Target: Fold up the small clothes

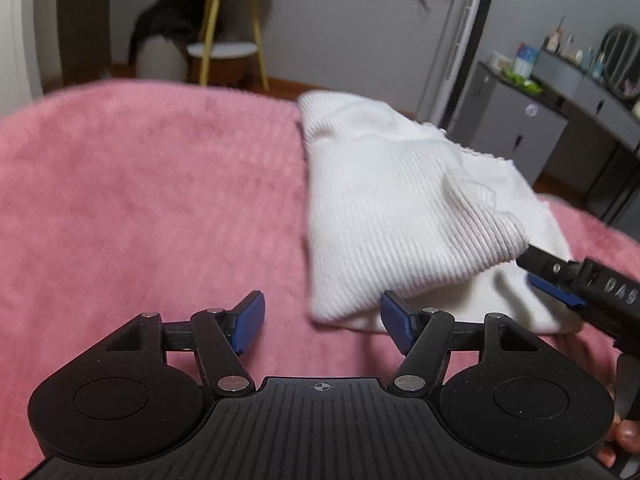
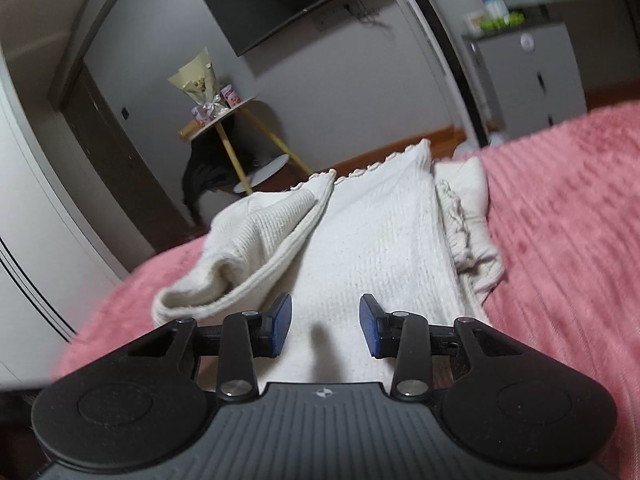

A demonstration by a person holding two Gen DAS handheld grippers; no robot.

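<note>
On the pink blanket [image 1: 140, 184], the white garment [image 1: 392, 208] lies lengthwise away from both gaping, empty tools [image 1: 322, 322] [image 2: 325, 326].

White letters "DAS" on right claw [image 1: 554, 280] body; no other readable text

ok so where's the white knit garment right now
The white knit garment lies on the pink blanket, right of centre in the left wrist view, just beyond the open left gripper, with the right gripper at its near right corner.
</note>
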